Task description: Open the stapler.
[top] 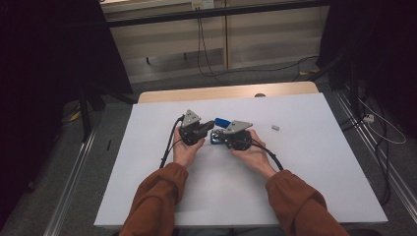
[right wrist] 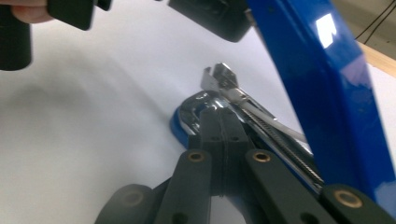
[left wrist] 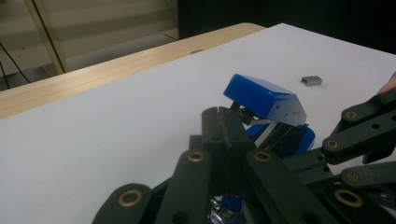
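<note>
Both tools are working a blue stapler (left wrist: 266,100) lying between them on the tabletop (top: 295,167). The clenched left tool (top: 207,125) is propping its lid open; the clenched right tool (top: 216,133) is pinning its base, baring the staple channel.

L gripper (left wrist: 223,122): jaws shut tight together, tips right at the open blue stapler (left wrist: 266,100), by the gap under its raised lid; can't tell if they pinch any part. Stapler's lid tilted up, metal strip and base below it. R gripper (left wrist: 369,135) links come in from right, touching stapler's base side. Small grey staple block (left wrist: 312,80) lies well apart on white table (left wrist: 116,126), wood edge behind.
</note>
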Demonstrator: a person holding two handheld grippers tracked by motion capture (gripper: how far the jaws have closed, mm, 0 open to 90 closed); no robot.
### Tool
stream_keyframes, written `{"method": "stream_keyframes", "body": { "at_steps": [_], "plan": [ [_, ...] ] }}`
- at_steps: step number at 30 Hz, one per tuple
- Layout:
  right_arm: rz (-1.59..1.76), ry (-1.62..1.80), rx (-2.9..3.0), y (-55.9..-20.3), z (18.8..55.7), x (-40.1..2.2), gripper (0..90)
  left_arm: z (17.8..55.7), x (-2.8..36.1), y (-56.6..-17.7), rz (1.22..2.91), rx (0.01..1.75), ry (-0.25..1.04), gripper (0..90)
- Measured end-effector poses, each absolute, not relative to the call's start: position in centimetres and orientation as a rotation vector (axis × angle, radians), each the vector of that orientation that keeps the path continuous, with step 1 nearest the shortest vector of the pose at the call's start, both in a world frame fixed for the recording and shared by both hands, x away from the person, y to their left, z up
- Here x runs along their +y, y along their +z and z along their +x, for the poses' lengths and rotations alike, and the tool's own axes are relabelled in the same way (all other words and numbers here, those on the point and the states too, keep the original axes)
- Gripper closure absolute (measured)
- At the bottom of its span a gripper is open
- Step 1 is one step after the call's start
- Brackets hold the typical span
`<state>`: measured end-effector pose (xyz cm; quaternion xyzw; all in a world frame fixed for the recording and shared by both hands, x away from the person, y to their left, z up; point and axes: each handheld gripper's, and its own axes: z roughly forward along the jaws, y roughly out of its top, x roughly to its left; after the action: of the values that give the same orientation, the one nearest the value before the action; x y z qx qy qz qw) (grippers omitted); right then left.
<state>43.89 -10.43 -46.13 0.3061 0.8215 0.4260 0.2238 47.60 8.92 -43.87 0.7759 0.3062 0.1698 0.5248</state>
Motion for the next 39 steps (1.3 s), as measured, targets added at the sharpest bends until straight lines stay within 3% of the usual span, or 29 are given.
{"method": "stream_keyframes", "body": {
  "at_steps": [39],
  "plan": [
    [0.927,1.167,2.062,-45.6,43.9,-10.0,90.0,47.7,8.2,-45.2,1.926,0.733,0.392,90.0]
  ]
}}
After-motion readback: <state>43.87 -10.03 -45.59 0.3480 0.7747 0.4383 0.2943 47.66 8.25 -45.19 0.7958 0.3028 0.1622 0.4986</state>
